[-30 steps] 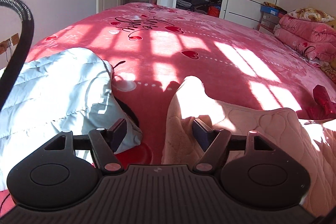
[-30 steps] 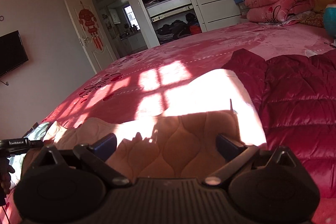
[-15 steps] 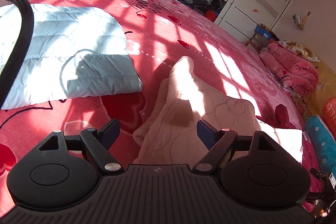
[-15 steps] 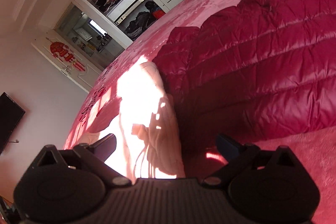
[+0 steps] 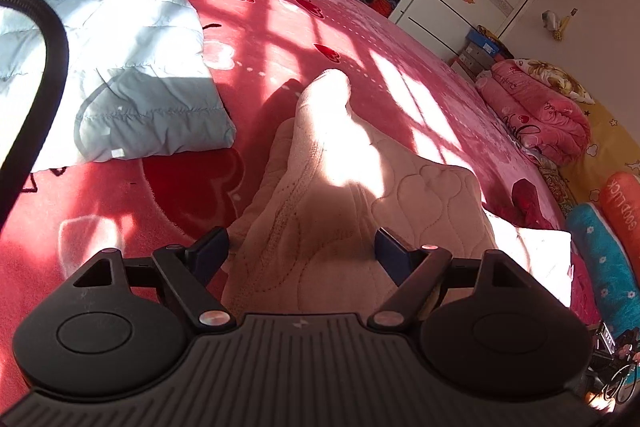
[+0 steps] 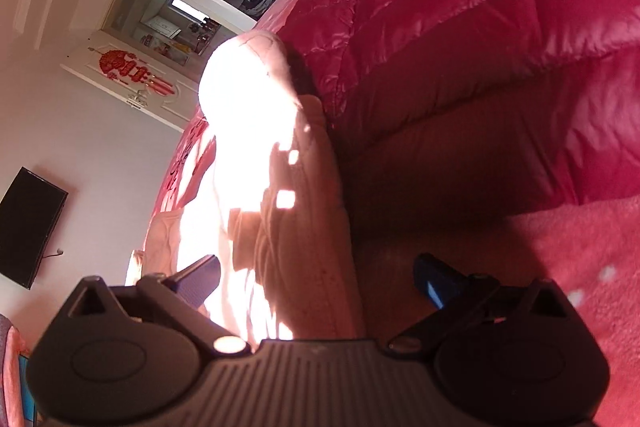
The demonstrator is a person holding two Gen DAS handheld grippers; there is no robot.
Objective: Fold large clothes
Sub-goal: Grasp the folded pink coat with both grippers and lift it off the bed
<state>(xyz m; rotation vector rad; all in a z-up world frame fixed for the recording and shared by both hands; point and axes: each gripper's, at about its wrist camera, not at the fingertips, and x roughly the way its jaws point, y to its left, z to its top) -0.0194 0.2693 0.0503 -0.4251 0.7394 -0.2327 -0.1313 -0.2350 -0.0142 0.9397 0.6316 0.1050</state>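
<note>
Under both grippers, the red bed cover (image 5: 360, 39) runs off every edge, and the pale quilted garment (image 5: 340, 187) stretches lengthwise straight ahead, its near end hidden beneath them. Left gripper (image 5: 302, 253) jaws, just opening, straddle the cloth without pressing; right gripper (image 6: 316, 277) gapes too, holding nothing, crimson puffer jacket (image 6: 480, 27) to its right.

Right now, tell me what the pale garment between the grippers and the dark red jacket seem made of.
Pale pink garment: soft matte quilted cotton or fleece, judging by the stitched heart shapes. Dark red jacket: glossy synthetic shell, probably padded, with shiny highlights on puffy stitched channels.
</note>
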